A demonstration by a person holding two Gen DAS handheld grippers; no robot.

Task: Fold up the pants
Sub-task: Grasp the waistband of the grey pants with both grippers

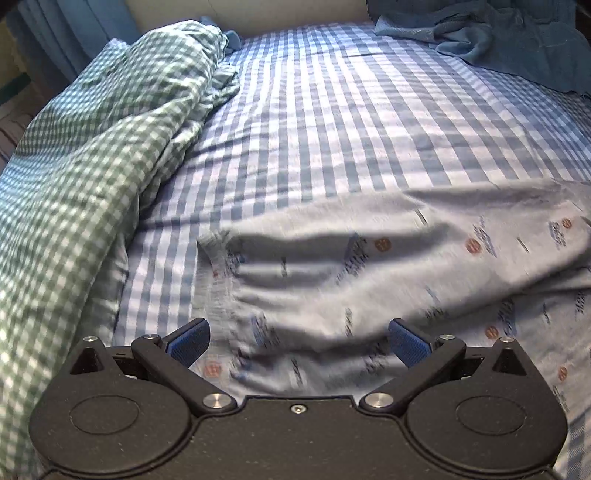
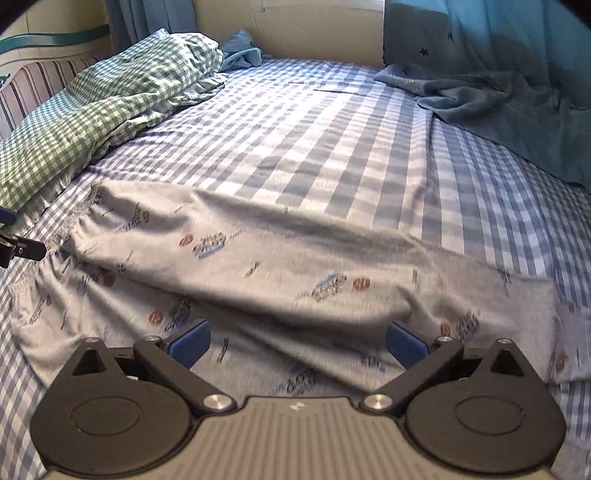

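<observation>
Light grey printed pants (image 2: 280, 273) lie lengthwise across the near part of a bed, waistband at the left (image 2: 74, 221), leg ends at the right (image 2: 554, 325). They appear folded leg over leg, with wrinkles. In the left wrist view the waistband end of the pants (image 1: 369, 273) lies just ahead. My left gripper (image 1: 298, 343) is open and empty above the waistband area. My right gripper (image 2: 298, 343) is open and empty above the near leg. The left gripper's tip also shows at the left edge of the right wrist view (image 2: 22, 249).
The bed has a blue-and-white checked sheet (image 2: 332, 129). A green checked duvet (image 2: 92, 110) is bunched along the left side. A blue blanket (image 2: 517, 103) lies at the far right. A beige headboard (image 2: 314, 33) stands behind.
</observation>
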